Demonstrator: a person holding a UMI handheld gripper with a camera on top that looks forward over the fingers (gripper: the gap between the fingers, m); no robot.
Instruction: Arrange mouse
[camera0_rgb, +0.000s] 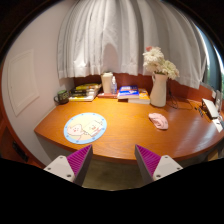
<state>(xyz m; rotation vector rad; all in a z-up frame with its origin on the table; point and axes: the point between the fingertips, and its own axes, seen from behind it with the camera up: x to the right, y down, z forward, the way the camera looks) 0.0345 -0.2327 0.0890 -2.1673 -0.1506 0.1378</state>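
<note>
Claw (113, 162) empty, fingers wide apart, hanging off near edge of counter (125, 135). Mouse (158, 120), pale pink, lies well ahead and to my right, beyond right finger's line, below vase (158, 90). Long axis looks slanted, near-left to far-right; hard to say firmly. I judge next move: push forward, swing right, square fingers across mouse's short width. Plate (85, 127) sits to left, clear of path.

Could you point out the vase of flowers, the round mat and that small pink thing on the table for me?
Vase of flowers (158, 90), gripper view: middle of the white vase body.
Round mat (85, 127), gripper view: its centre.
Small pink thing (159, 121), gripper view: its top surface; possibly the mouse.
</note>
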